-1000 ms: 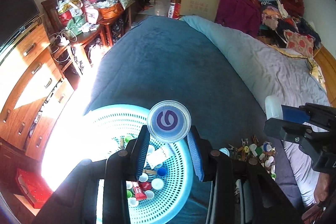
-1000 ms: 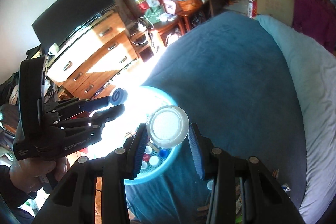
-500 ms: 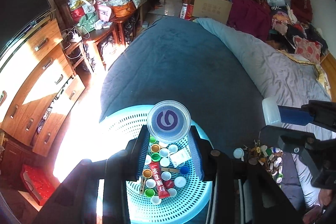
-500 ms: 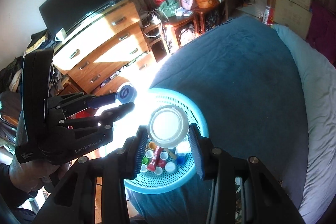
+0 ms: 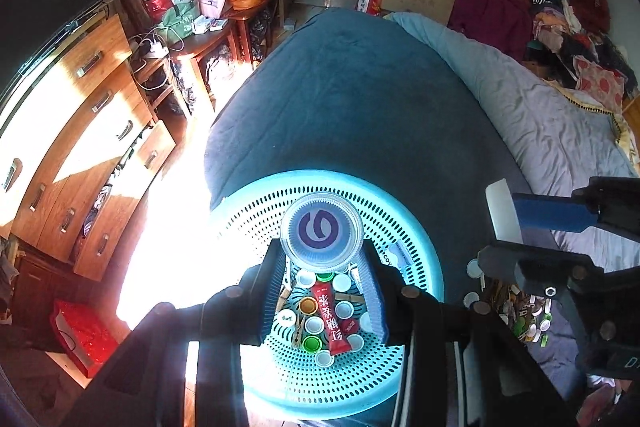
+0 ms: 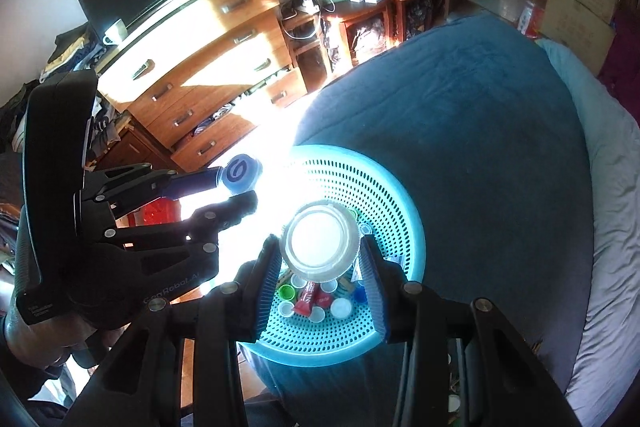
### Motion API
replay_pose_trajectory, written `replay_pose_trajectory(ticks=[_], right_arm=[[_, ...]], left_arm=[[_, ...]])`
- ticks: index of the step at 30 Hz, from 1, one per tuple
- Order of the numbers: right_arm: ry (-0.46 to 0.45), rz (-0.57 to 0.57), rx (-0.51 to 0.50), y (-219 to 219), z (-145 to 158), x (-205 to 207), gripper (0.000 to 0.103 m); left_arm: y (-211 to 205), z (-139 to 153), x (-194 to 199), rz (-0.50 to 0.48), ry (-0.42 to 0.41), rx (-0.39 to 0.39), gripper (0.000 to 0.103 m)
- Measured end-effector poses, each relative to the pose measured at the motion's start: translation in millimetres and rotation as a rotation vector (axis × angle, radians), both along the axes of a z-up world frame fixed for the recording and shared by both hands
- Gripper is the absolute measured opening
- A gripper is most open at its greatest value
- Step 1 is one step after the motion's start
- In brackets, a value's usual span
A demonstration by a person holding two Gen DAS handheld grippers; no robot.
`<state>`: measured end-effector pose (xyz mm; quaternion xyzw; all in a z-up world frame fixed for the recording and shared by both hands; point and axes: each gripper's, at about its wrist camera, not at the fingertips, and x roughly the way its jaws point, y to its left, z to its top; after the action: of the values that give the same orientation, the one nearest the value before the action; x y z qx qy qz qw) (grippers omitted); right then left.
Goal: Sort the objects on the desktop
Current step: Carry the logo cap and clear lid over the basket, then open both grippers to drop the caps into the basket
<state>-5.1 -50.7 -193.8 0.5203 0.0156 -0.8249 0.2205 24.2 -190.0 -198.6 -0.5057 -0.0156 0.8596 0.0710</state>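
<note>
Both tools loaded above the round perforated turquoise plastic basket [image 5: 416, 243] on the dark blue bed [image 5: 360, 107].

My left tool [image 5: 322, 259] grips a clear round lid with purple logo [image 5: 321, 232]; my right tool [image 6: 320, 259] grips a plain white-centred clear round lid [image 6: 319, 242]; beneath both lie the basket's bottle caps [image 5: 316, 325].

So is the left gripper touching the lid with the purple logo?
Touching. The left wrist view shows the left gripper with a finger pressed on each side of the logo lid, above the blue basket.
</note>
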Motion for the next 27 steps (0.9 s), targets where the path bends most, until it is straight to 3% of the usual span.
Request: replay_pose_trajectory(ticks=[27], right_arm=[[0.013,0.012,-0.011,-9.8,4.8,-3.1,0.038]], left_arm=[[14.4,-14.5,-23.1,-0.038,-0.054,-0.008,0.038]])
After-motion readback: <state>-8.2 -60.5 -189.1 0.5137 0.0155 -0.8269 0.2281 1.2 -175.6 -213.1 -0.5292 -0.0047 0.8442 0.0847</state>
